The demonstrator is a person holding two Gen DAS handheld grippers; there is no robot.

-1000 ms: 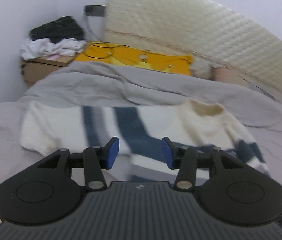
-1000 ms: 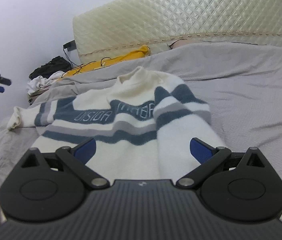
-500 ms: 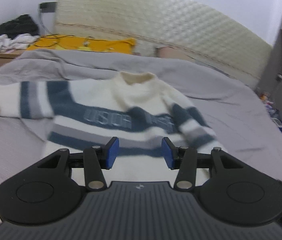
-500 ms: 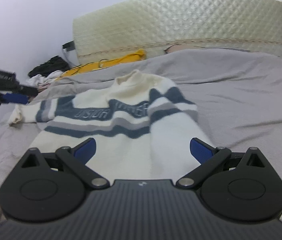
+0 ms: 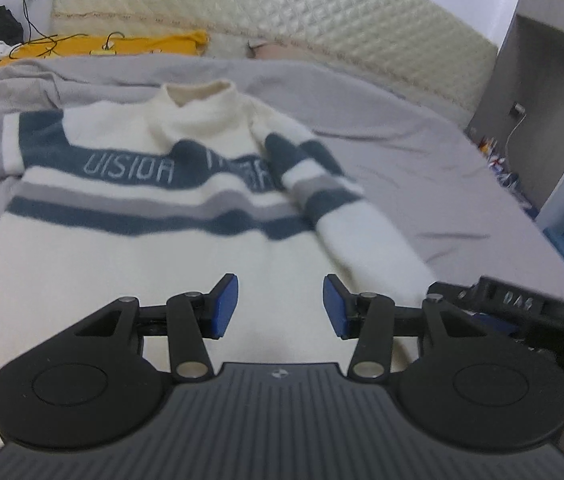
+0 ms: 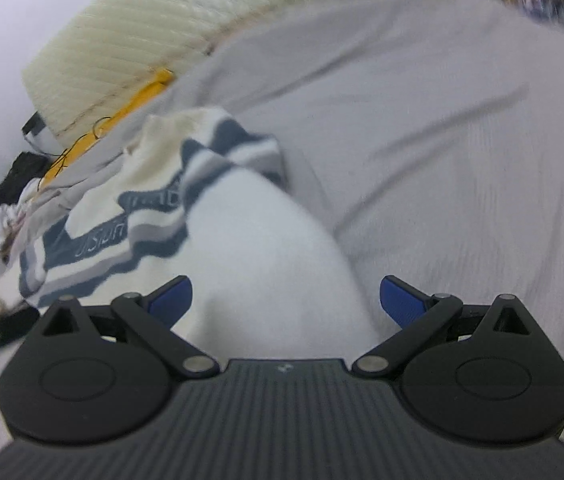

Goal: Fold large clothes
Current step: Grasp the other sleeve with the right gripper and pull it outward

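Change: the left gripper (image 5: 280, 306) is now looking square onto the chest of the sweater (image 5: 129, 248), where a second ago it was facing the far left corner of the bed (image 5: 422, 168) with the sweater's sleeve blurred below it; the right gripper (image 6: 285, 300) has rolled and dropped in over the sweater's right side, so its view is tilting and smearing

Meaning for the task: both grippers are closing in on the near part of the sweater, which I am reading as lining up for a first fold; no fold across the body is showing yet

Sweater: it is lying face up in the middle of the grey bed, collar toward the headboard (image 5: 282, 12), hem toward the near edge; one sleeve is stretching out toward the left edge, the other is lying folded down along the body's right side

Left fingers: standing partly spread with nothing between the blue pads (image 5: 225, 306); the white lower body of the sweater is showing through the gap, below and beyond them, and whether the pads are touching the cloth is not clear

Right fingers: spread wide and gripping nothing; the white folded sleeve (image 6: 265, 248) is rising into the gap between the pads (image 6: 398, 300), nearer the left one, with bare sheet under the right one

Other gripper in view: the right gripper's black body is showing at the lower right of the left camera's view, just beside the sleeve's end

Next move, as I judge it: the pads need to be closing on a cloth edge before any lifting
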